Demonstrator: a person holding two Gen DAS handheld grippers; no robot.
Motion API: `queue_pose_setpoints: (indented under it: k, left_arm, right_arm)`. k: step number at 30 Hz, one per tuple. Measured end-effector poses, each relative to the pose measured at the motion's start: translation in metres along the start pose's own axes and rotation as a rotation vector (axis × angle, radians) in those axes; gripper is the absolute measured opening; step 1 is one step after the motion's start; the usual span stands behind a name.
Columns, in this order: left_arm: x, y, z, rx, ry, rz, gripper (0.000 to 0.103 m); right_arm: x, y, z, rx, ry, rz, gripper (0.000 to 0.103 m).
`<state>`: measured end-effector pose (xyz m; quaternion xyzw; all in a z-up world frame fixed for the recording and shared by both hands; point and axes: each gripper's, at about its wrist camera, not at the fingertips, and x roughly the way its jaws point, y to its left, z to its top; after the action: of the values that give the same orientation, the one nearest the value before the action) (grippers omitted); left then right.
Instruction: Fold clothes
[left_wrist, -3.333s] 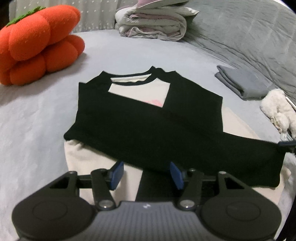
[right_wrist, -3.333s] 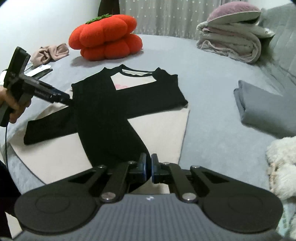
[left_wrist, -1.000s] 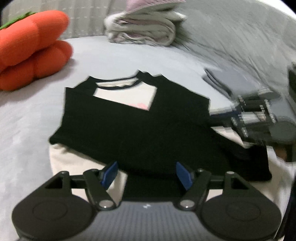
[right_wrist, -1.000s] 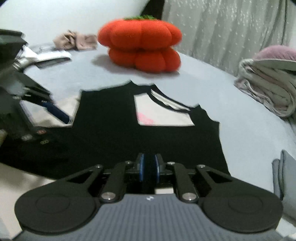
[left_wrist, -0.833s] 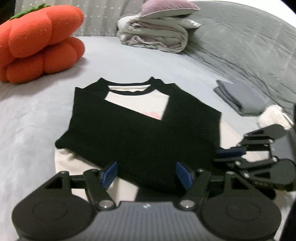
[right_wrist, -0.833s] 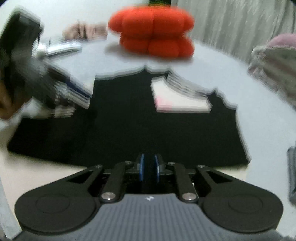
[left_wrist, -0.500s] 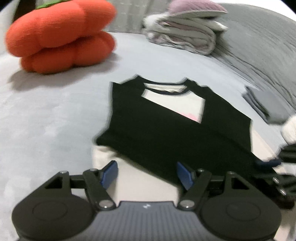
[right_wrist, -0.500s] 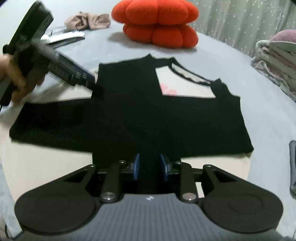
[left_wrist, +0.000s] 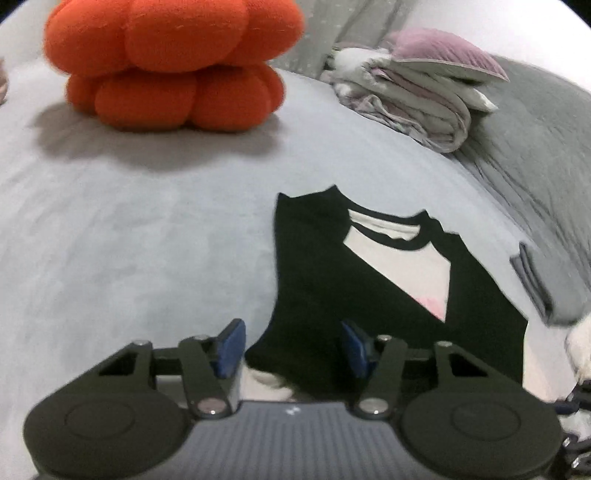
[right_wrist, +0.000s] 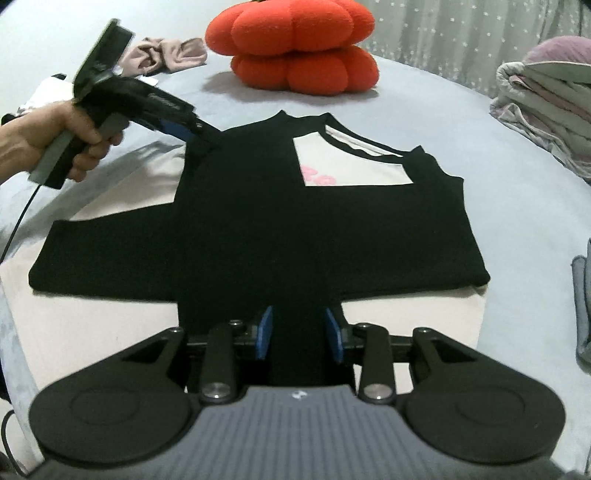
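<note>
shirt (right_wrist: 258, 229) lay on bed (left_wrist: 129, 229), sleeves crossed | left gripper (left_wrist: 291, 345) spread, closing round left edge | right gripper (right_wrist: 297, 334) parted, opening above near sleeve | risk: uneven lift would undo crossed sleeves

No readable text or labels.

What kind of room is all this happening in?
Most likely a bedroom: the shirt lies spread on a wide bed with a soft grey cover. A pile of folded bedding topped by a pillow sits at the far side, next to an orange pumpkin-shaped cushion, with curtains behind.
</note>
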<state>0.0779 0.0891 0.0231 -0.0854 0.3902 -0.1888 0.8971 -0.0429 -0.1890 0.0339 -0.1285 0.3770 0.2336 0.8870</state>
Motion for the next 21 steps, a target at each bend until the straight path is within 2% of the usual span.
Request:
queue_pose_setpoints:
  k: [1, 2, 3, 4, 6, 11, 14, 19, 20, 21]
  left_arm:
    - [0.001, -0.004, -0.001, 0.029, -0.002, 0.012, 0.046]
    - [0.002, -0.004, -0.002, 0.038, -0.003, 0.031, 0.027]
    - [0.003, -0.005, -0.003, 0.043, -0.006, 0.048, 0.019]
    - [0.001, -0.003, -0.002, 0.021, -0.018, 0.05, 0.015]
    - [-0.003, 0.0, -0.002, -0.022, -0.043, 0.057, 0.011]
    - [-0.018, -0.001, -0.002, -0.001, -0.104, 0.103, 0.01]
    - [-0.003, 0.001, -0.006, 0.019, -0.072, 0.131, 0.011]
    - [-0.005, 0.001, -0.004, 0.037, -0.093, 0.168, 0.011]
    - [-0.005, 0.002, -0.004, 0.045, -0.096, 0.202, 0.0]
    - [-0.005, 0.003, -0.004, 0.052, -0.098, 0.236, 0.0]
  right_arm:
    - [0.0, 0.0, 0.0, 0.002, -0.001, 0.003, 0.036]
    - [0.001, -0.001, 0.0, 0.007, -0.001, 0.006, 0.036]
    - [0.002, -0.001, 0.001, 0.012, -0.002, 0.01, 0.036]
    - [0.002, -0.001, 0.001, 0.014, -0.003, 0.012, 0.036]
    - [0.003, 0.0, 0.001, 0.011, -0.006, 0.012, 0.036]
    - [-0.003, 0.001, 0.001, 0.005, -0.029, 0.025, 0.037]
    - [0.006, -0.002, 0.0, 0.024, 0.008, 0.025, 0.04]
    - [0.008, -0.003, -0.002, 0.026, 0.017, 0.025, 0.042]
    - [0.008, -0.004, -0.002, 0.029, 0.016, 0.026, 0.042]
    - [0.007, -0.004, -0.002, 0.031, 0.015, 0.027, 0.042]
